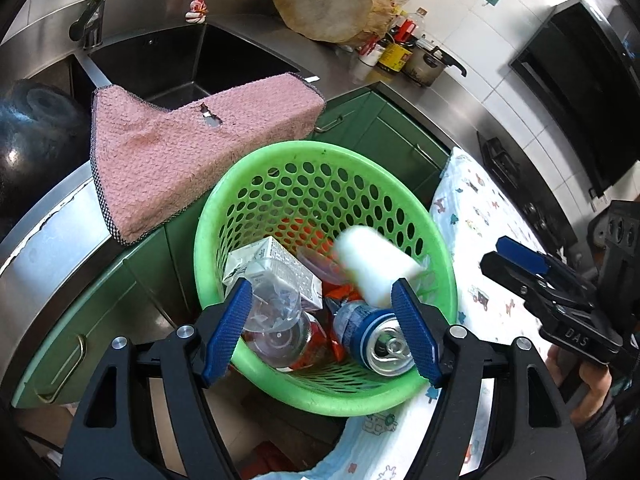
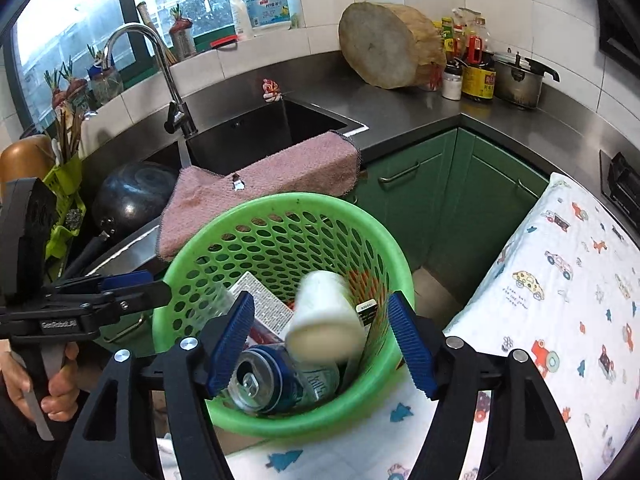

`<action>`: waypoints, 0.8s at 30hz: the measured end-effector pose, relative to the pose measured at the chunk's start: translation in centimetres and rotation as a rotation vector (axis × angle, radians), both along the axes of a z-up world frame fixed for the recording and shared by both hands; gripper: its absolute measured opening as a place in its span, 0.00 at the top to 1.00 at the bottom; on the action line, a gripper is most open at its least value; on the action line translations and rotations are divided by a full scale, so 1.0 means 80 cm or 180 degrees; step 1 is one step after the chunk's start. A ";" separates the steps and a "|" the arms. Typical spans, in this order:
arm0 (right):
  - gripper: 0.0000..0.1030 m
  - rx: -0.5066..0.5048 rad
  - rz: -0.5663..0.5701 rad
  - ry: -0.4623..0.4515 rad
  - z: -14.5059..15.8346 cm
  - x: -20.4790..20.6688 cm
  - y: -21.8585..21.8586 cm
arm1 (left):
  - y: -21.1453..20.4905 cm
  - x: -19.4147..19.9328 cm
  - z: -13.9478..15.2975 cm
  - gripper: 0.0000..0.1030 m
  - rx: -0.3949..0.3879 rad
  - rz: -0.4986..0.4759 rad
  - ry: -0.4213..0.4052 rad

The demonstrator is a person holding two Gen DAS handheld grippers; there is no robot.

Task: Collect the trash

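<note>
A green perforated basket [image 1: 256,168] [image 2: 224,216] stands at the edge of a cloth-covered surface. It holds a blue drink can [image 1: 380,340] [image 2: 264,380], a clear plastic bottle [image 1: 276,320], a white carton [image 1: 276,268] [image 2: 264,304] and red wrappers. A white cup [image 1: 376,268] [image 2: 328,316], blurred, is in mid-air inside the basket, apart from both grippers. My left gripper [image 1: 320,332] is open over the basket's near rim. My right gripper [image 2: 322,338] is open over the basket too, and also shows in the left wrist view [image 1: 516,260].
A pink towel [image 1: 192,148] [image 2: 272,172] hangs over the sink edge just behind the basket. A printed cloth [image 1: 492,240] [image 2: 560,280] covers the surface to the right. Green cabinets [image 2: 420,200], a black sink [image 2: 260,136], a wooden block [image 2: 384,44] and bottles stand behind.
</note>
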State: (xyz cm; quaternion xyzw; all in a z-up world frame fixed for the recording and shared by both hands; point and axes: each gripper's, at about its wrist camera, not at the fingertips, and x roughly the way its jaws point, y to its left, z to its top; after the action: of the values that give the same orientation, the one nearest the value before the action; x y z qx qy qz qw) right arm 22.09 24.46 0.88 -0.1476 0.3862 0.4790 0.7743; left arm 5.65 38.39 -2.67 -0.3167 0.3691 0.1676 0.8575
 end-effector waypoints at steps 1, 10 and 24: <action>0.34 0.0008 -0.0005 0.0000 0.001 -0.002 -0.004 | -0.003 -0.001 0.002 0.30 0.0027 -0.0005 -0.0003; 0.23 0.0017 -0.0102 0.0002 0.011 -0.029 -0.060 | -0.030 -0.023 0.029 0.22 0.0267 0.0006 -0.0083; 0.16 -0.0060 -0.0512 -0.0141 0.019 -0.080 -0.161 | -0.121 -0.044 0.066 0.06 0.0725 -0.0171 -0.0226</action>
State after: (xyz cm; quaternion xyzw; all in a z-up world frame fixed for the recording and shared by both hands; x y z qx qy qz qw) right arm 15.70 11.58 2.40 -0.1340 0.3841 0.4083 0.8172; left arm 2.13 28.69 2.65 -0.2130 0.3255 0.1740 0.9047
